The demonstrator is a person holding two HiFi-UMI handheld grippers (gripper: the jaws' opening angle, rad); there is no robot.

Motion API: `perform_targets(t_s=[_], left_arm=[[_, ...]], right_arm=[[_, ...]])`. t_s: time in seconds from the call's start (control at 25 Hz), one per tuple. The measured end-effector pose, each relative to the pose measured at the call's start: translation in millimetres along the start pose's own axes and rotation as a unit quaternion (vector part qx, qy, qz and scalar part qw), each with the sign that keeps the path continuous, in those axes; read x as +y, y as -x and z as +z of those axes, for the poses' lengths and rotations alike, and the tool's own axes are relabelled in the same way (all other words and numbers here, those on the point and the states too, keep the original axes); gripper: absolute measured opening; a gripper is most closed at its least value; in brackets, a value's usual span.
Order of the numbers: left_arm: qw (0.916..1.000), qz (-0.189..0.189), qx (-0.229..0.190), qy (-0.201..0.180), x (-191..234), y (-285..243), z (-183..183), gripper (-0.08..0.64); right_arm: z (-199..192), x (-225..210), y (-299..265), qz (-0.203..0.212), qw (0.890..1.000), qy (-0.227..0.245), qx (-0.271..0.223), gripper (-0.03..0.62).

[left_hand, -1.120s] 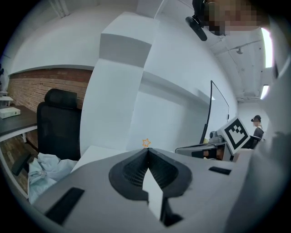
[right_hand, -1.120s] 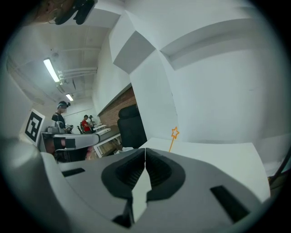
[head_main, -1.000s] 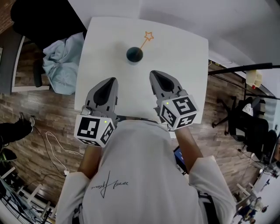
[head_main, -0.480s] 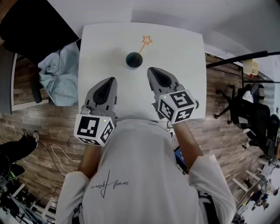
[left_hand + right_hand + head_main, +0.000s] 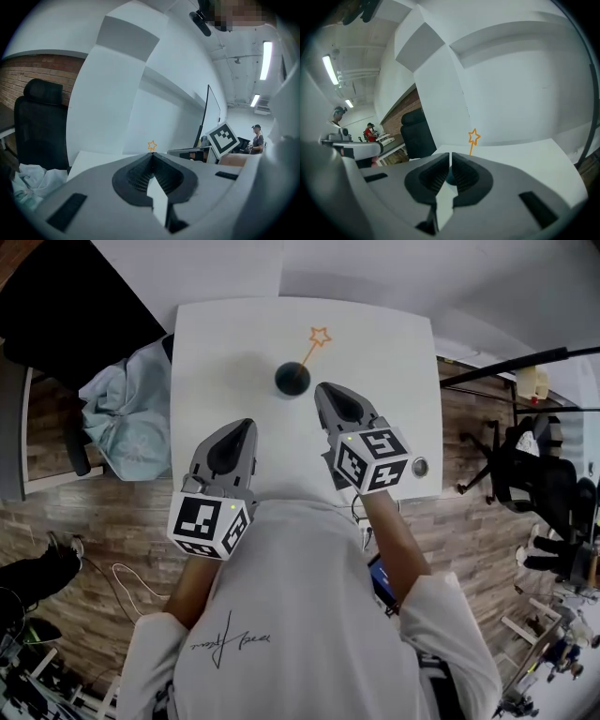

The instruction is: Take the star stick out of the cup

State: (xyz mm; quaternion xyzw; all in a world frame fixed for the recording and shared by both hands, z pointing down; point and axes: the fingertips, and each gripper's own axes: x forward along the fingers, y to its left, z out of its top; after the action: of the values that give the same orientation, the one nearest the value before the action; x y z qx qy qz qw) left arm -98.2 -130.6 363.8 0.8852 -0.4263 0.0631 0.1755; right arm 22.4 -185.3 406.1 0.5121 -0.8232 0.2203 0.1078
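A dark cup [image 5: 292, 379] stands on the white table [image 5: 384, 362], and an orange star stick [image 5: 317, 339] leans out of it to the far right. My right gripper [image 5: 335, 396] is shut and empty, its tip just right of the cup. Lower left, my left gripper [image 5: 231, 432] is shut and empty too, a short way from the cup. In the right gripper view the star [image 5: 474, 137] rises above the closed jaws, with a sliver of the cup [image 5: 450, 179] behind them. The left gripper view shows the star [image 5: 152, 146] just over its closed jaws.
A black office chair [image 5: 66, 324] with light blue cloth [image 5: 127, 409] on it stands left of the table. Another black chair [image 5: 539, 498] and a black pole [image 5: 506, 367] are at the right over wooden floor. White wall lies beyond the table's far edge.
My right gripper has crept forward, closer to the cup's right side. My left gripper has drawn back slightly toward me. Both stayed shut.
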Motion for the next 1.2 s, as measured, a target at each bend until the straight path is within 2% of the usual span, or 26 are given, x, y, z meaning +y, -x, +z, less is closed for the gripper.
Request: perform_targets(t_s=[0.16,0.32,0.52,1.2], left_arm=[[0.9999,0.002,-0.011,0.003,6.3,2.9,1.6,0.003],[0.9998,0.004,-0.016,0.008,10.6,0.7,3.7,0.003],[0.9996,-0.011,-0.021,0.016,9.3,1.5,5.3,0.003],[0.9997,-0.006,-0.004,0.024,25.7,1.2,-0.7,0.003]], right_arm=[[-1.4,-4.4,-10.3,-0.015,1.000,-0.003,-0.002,0.013],[-1.5,-14.2,-19.3,-0.029,1.000,-0.007,0.002,0.052],[-3.3,-23.6,-28.5,-0.040,0.999,-0.014,0.009,0.052],[-9.9,-38.4,-60.6,-0.044,0.998,-0.031,0.014,0.074]])
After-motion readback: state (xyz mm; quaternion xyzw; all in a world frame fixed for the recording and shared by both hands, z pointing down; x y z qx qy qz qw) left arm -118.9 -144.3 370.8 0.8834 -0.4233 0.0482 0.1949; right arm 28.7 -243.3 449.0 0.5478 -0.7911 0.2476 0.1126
